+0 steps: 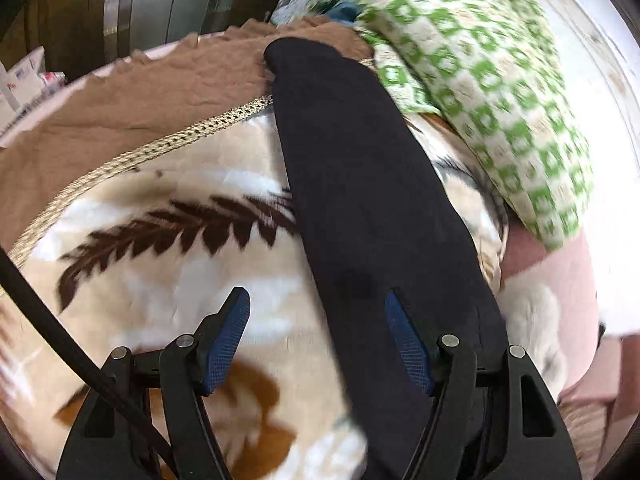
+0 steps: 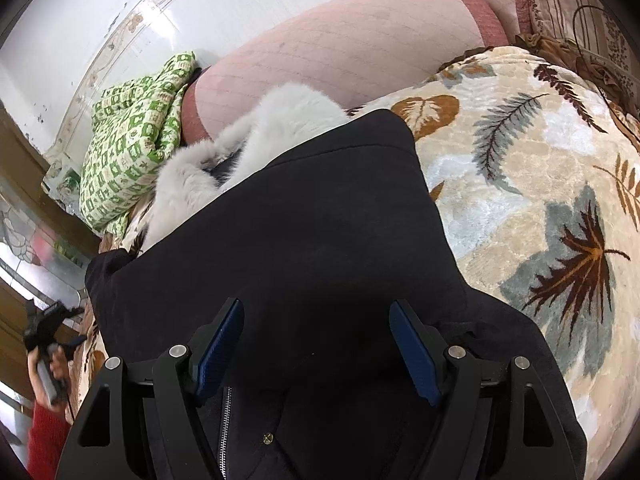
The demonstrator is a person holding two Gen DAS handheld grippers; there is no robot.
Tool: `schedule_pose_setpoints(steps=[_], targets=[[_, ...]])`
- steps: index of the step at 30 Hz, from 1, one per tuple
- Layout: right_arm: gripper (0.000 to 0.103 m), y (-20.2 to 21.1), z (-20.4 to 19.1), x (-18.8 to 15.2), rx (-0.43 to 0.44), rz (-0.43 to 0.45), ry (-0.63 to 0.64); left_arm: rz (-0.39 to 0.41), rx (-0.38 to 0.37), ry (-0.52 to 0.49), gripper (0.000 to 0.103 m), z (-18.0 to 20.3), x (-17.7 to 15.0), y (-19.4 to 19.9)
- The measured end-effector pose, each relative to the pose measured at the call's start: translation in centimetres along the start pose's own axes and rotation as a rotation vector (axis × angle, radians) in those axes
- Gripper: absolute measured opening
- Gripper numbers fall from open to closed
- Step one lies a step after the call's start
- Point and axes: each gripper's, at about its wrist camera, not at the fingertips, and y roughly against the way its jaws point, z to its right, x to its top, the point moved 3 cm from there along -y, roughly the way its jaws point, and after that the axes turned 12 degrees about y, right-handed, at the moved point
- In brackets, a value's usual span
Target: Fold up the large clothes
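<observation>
A large black coat point(image 2: 304, 240) with a white fur collar point(image 2: 256, 148) and a silver zipper point(image 2: 225, 428) lies on a leaf-patterned blanket point(image 2: 520, 184). My right gripper point(image 2: 316, 312) is open just above the coat's folded body, holding nothing. In the left wrist view a long black sleeve point(image 1: 360, 184) of the coat stretches away across the blanket point(image 1: 168, 240). My left gripper point(image 1: 318, 304) is open, its right finger over the sleeve's near end, its left finger over the blanket. The left gripper also shows at the far left of the right wrist view point(image 2: 48, 328), held in a hand.
A green-and-white checked cloth point(image 1: 488, 80) lies bunched beyond the sleeve, also seen in the right wrist view point(image 2: 132, 152). A brown cloth point(image 1: 140, 92) borders the blanket's far edge. A pink mattress or cushion point(image 2: 360, 48) rises behind the coat. A black cable point(image 1: 60, 332) crosses the lower left.
</observation>
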Motion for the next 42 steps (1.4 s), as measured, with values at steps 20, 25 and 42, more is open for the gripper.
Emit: schedule_pose_setpoints(steps=[20,25,42], targets=[[0.086,-1.9,-0.4,-0.4,-0.030,-0.038,0.058,0.093,0.050,-0.092,0.006,8.2,3.1,1.0],[0.086,-0.3,0.2,0.1,-0.020,0.011,0.004,0.131,-0.108,-0.297,0.000,15.9,-2.2,8.8],[0.086,2.9,1.1,0.4,0.038,0.068,-0.059,0.106,-0.107,-0.490,0.054,16.7,-15.1,13.5]])
